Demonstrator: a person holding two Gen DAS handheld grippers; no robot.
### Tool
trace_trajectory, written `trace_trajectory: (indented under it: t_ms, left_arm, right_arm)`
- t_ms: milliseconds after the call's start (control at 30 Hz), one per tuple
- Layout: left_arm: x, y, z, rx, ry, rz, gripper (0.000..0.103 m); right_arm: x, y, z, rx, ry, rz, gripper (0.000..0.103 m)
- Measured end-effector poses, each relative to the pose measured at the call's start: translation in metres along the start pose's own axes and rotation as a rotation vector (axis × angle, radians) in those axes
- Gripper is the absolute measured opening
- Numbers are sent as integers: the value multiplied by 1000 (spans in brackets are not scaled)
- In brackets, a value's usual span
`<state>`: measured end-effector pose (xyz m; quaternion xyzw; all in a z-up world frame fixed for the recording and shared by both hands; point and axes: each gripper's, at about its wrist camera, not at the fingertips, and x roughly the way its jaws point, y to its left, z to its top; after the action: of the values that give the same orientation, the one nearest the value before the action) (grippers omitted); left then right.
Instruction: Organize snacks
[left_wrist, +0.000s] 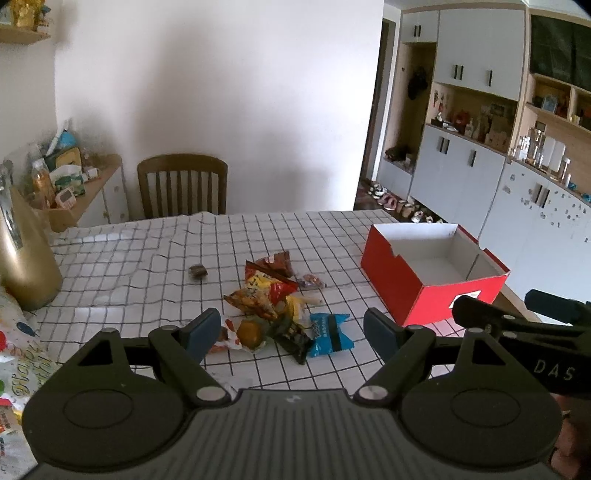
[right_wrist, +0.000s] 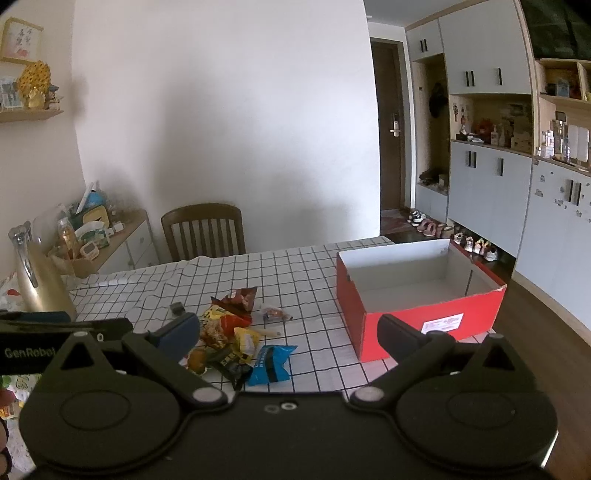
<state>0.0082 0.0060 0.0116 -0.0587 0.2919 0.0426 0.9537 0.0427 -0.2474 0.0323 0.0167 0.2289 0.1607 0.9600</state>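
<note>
While both tools were held above the near edge of the tabletop (left_wrist: 147, 258), which was covered by a white cloth with a black grid, nothing was gripped by either. The left tool (left_wrist: 291, 330) was seen with its blue-padded fingers (left_wrist: 201, 328) spread wide apart, nothing between them, and a heap of snack packets (left_wrist: 273, 306) was framed in the gap on the cloth beyond. The right tool (right_wrist: 291, 334) was likewise seen with its fingers well apart and empty. Within the heap, a blue packet (left_wrist: 328, 334) was found at the near right, a dark packet (left_wrist: 293, 338) just beside it, an orange round snack in a clear wrapper (left_wrist: 247, 334) at the near left, and yellow and red crisp bags (left_wrist: 266, 286) were piled behind. A small wrapped sweet (left_wrist: 312, 282) was left just to the right of the pile, and a small dark item (left_wrist: 197, 271) well apart to its left. A red cardboard box (left_wrist: 391, 273) with a white interior was placed open-topped to the right of the snacks, and nothing could be seen inside it. A gold jug (left_wrist: 26, 258) was stood at the far left of the tabletop, and a wooden chair (left_wrist: 183, 184) was set behind the far edge.
</note>
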Motion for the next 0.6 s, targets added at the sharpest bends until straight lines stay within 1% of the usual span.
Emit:
trace_trajectory:
  t_ms: [167, 233, 400, 500, 600]
  left_arm:
    - [10, 6, 0, -30, 30, -12, 85]
    - [15, 11, 0, -41, 40, -4, 85]
    - [30, 34, 0, -105, 83, 73, 85]
    - [41, 52, -3, -143, 117, 106, 85]
    - [52, 72, -4, -184, 148, 155, 85]
  right_arm:
    - [7, 4, 1, -27, 12, 10, 103]
    - [11, 6, 2, -39, 21, 12, 103]
    - [27, 4, 5, -51, 49, 25, 103]
    - [41, 4, 3, -71, 68, 23, 103]
    - [59, 3, 2, -84, 104, 26, 103]
